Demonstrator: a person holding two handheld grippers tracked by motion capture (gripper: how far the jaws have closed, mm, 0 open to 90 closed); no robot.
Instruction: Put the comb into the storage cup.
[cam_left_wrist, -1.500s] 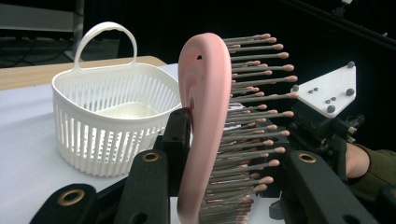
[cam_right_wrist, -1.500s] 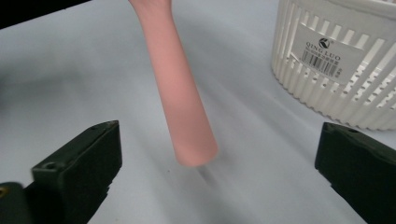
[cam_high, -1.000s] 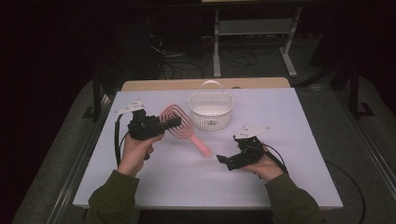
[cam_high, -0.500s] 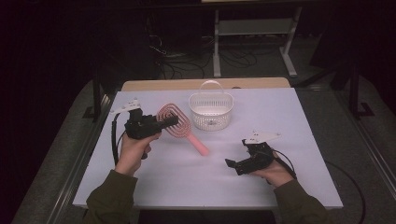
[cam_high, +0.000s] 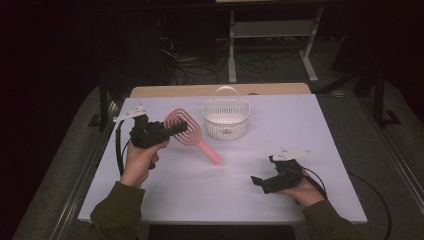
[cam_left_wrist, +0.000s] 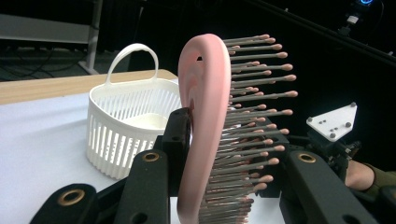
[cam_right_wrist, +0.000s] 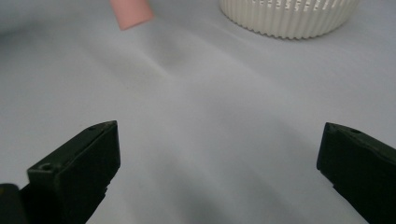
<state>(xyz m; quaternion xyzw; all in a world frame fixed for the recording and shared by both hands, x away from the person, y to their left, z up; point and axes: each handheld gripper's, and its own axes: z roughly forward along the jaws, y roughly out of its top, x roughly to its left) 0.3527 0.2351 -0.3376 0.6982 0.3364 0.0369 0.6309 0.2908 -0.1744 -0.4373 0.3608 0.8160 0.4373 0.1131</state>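
A pink hairbrush (cam_high: 186, 131) with an oval open-frame head is held over the white table (cam_high: 300, 125), left of centre. My left gripper (cam_high: 181, 128) is shut on its head; in the left gripper view the jaws press the pink frame (cam_left_wrist: 205, 116) and its bristles. The handle tip (cam_right_wrist: 130, 13) slants down toward the table's middle. A white slatted basket (cam_high: 226, 118) with a loop handle stands behind the brush. My right gripper (cam_high: 256, 181) lies low near the front right, open, with bare table between its fingertips (cam_right_wrist: 88, 154).
A wooden strip (cam_high: 215, 90) borders the table's far edge. Beyond it the floor is dark, with cables and a metal stand (cam_high: 270, 35). Dark rails (cam_high: 85, 175) run along the table's left side.
My right hand has slid toward the right and front of the table, away from the brush handle. The left hand and the brush have stayed almost still.
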